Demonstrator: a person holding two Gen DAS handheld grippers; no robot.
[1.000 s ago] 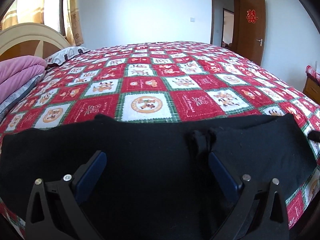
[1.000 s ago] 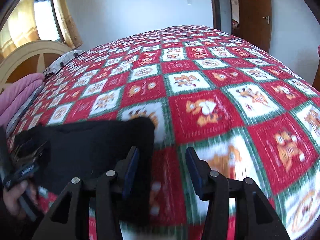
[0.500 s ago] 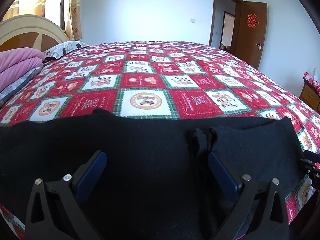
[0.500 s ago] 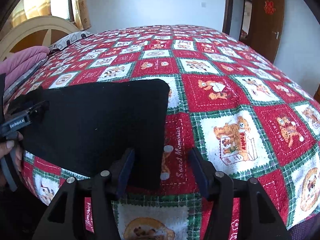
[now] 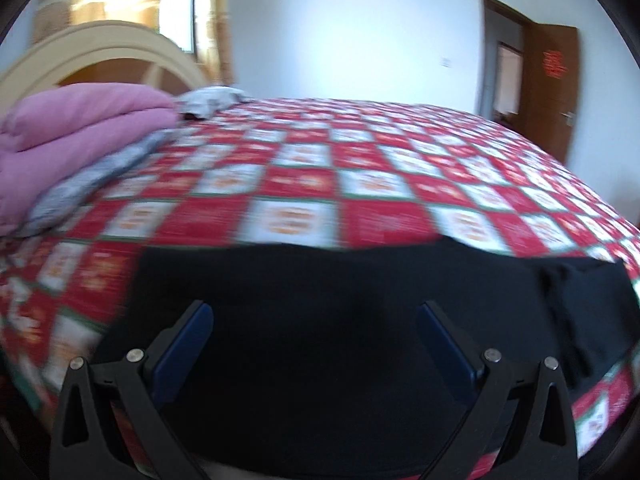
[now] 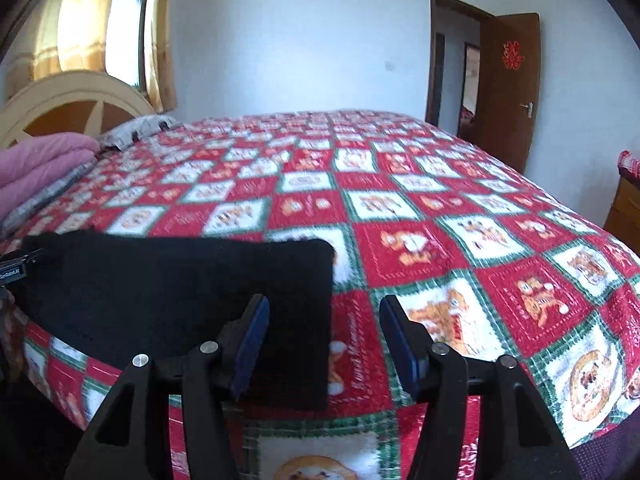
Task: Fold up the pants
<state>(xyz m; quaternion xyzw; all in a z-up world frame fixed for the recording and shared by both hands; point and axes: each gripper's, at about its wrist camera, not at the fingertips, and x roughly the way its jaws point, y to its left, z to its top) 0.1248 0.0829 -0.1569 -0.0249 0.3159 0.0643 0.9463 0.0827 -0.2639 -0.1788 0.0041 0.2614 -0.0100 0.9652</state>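
The black pants (image 5: 340, 320) lie flat along the near edge of the bed, on the red, white and green checked bedspread (image 5: 304, 184). My left gripper (image 5: 314, 316) is open and empty, low over the left half of the pants. In the right wrist view the pants (image 6: 168, 292) fill the lower left, with their right end by my right gripper (image 6: 324, 312). That gripper is open and empty; its left finger is over the pants' end and its right finger is over the bedspread (image 6: 460, 248). The left view is motion-blurred.
Folded pink and grey blankets (image 5: 68, 136) lie at the left by a cream headboard (image 5: 100, 52), with a patterned pillow (image 5: 208, 100) behind them. An open brown door (image 6: 508, 92) is at the far right. A wooden cabinet (image 6: 624, 204) stands by the bed's right side.
The left gripper has swung left along the pants; the blankets and the pants' left end are now in its view. The right gripper has shifted slightly, still at the pants' right end.
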